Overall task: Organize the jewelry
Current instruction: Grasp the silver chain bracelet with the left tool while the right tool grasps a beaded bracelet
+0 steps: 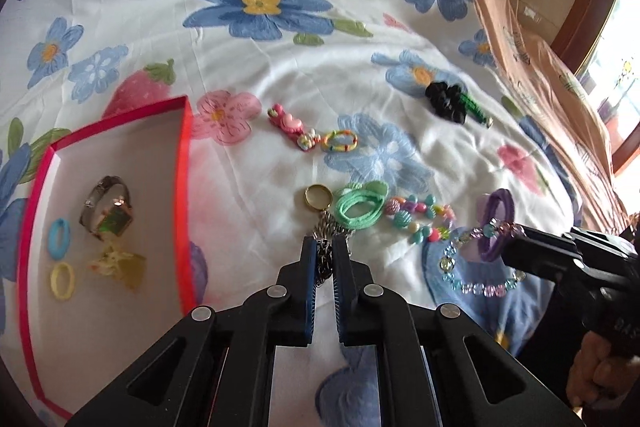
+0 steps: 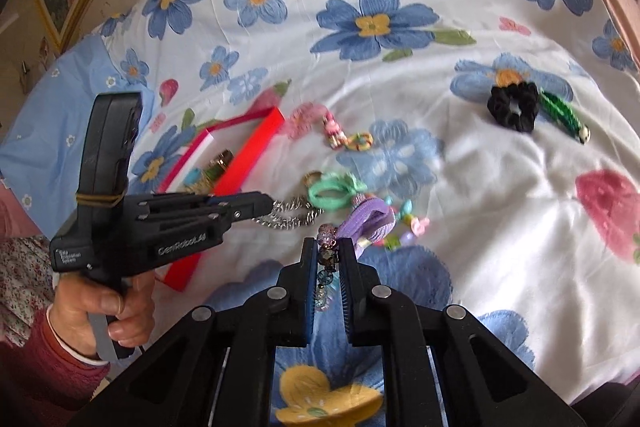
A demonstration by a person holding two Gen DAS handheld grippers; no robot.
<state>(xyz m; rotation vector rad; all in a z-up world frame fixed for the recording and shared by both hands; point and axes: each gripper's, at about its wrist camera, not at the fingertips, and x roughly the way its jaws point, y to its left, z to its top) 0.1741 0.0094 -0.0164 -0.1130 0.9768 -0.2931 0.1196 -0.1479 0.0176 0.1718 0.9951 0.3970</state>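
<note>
Now the left gripper clenches a silver chain beside the red box, while the right gripper grasps a beaded bracelet

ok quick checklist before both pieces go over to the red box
1. left gripper shut on silver chain: ok.
2. right gripper shut on beaded bracelet: ok.
3. Chain clear of green hair tie: cannot tell; its gold ring lies right beside the tie.
4. Bracelet free of purple hair tie: not ok, they overlap at the fingers.
5. Bare floor in red box: ok.
</note>
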